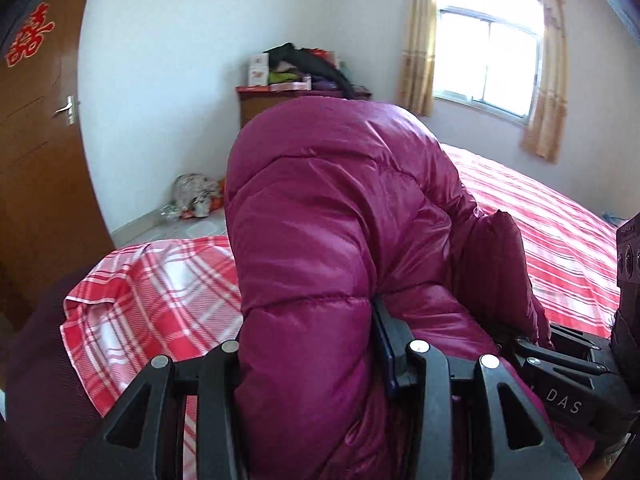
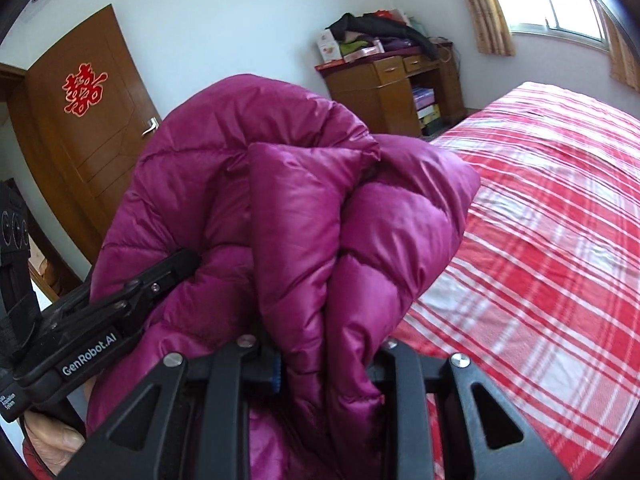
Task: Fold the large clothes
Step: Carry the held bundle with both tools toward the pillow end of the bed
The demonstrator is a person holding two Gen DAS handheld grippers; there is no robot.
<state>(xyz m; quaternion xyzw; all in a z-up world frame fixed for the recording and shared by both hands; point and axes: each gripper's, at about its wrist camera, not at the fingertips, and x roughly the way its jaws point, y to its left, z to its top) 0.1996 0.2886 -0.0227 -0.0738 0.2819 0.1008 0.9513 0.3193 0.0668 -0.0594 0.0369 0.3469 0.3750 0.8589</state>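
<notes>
Item: magenta quilted down jacket (image 1: pixel 320 240), bunched and lifted above the bed (image 1: pixel 560 240), gripped at two places

Left gripper (image 1: pixel 308 344): jaws closed on a thick puffed fold of the jacket, the fabric bulging up and forward between the two fingers and blocking most of the left wrist view

Right gripper (image 2: pixel 324 360): jaws narrow, clamped on several gathered layers of the jacket; a blue pad shows at the inner face of one finger

Position of grippers: close beside each other, each visible at the edge of the other's view, both biting the same garment

Bed: covered by a red-and-white plaid sheet (image 2: pixel 540 220), lying below and to the right of the jacket

Desk (image 2: pixel 384 88): wooden, against the far wall, piled with clothes and boxes (image 2: pixel 368 36)

Door (image 2: pixel 80 128): brown wood, red paper decoration (image 2: pixel 83 89) on it

Window (image 1: pixel 488 56): bright, with beige curtains (image 1: pixel 418 40)

Hand (image 2: pixel 52 440): part visible under the left gripper's body, lower left of the right wrist view
</notes>
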